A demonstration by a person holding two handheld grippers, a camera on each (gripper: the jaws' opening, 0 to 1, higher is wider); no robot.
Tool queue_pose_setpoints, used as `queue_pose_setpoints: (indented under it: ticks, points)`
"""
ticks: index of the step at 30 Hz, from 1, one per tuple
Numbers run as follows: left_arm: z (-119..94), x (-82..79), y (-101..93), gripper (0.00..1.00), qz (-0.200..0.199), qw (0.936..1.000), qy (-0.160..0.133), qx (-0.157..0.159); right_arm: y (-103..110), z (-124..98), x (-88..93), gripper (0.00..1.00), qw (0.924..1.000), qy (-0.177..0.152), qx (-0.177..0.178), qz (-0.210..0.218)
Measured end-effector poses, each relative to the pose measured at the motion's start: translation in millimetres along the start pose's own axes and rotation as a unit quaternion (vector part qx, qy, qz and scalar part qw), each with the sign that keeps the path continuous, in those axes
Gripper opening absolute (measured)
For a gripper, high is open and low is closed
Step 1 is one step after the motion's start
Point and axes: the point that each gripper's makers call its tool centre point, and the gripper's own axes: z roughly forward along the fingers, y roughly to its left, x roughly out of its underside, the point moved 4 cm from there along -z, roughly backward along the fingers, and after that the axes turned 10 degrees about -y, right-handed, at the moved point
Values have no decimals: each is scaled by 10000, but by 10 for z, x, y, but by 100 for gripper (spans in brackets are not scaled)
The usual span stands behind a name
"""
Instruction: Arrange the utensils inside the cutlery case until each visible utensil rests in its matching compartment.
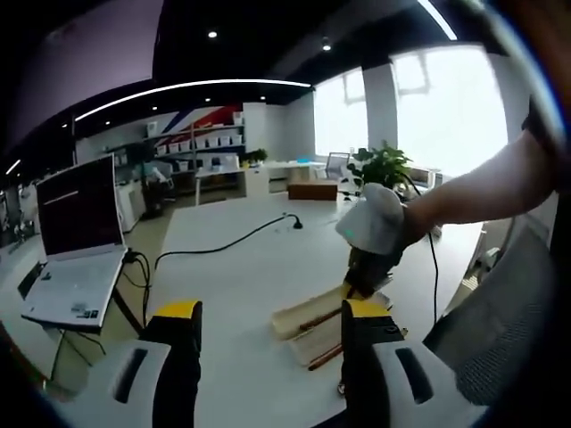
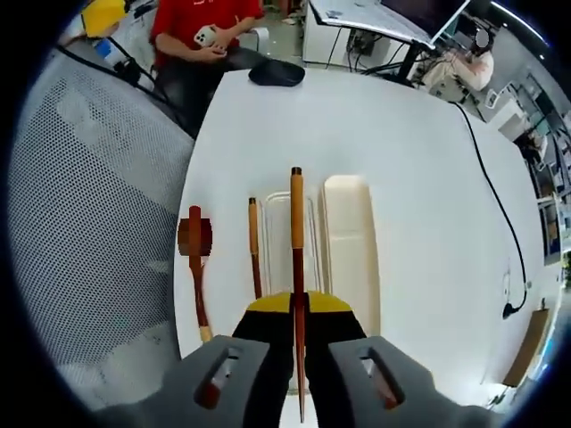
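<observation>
My right gripper (image 2: 299,308) is shut on a brown chopstick (image 2: 296,223) that points away from me, lying over the clear case tray (image 2: 312,234). The cream lid (image 2: 350,241) lies just right of the tray. A second chopstick (image 2: 253,242) rests on the white table (image 2: 419,178) left of the tray, and a wooden spoon (image 2: 196,267) lies further left near the table edge. My left gripper (image 1: 272,312) stands open and holds nothing, left of the case (image 1: 308,314). The right gripper (image 1: 375,223) hangs over that case in the left gripper view.
A grey mesh chair (image 2: 98,205) stands by the table's edge. A seated person in red (image 2: 205,27) and a black object (image 2: 277,73) are at the far end. A black cable (image 1: 223,245) crosses the table; a laptop (image 1: 80,232) stands at the left.
</observation>
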Motion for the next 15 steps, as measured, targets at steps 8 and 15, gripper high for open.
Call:
queue_pose_setpoints:
  ticks: [8,15]
  points:
    - [-4,23,-3,65,-30,10000,76,57,-146,33,-33,0,9999,59,77,-28]
    - [-19,49,-8,63,-112,9998,147,88,-227,106,-56,0,9998,134,80,-90]
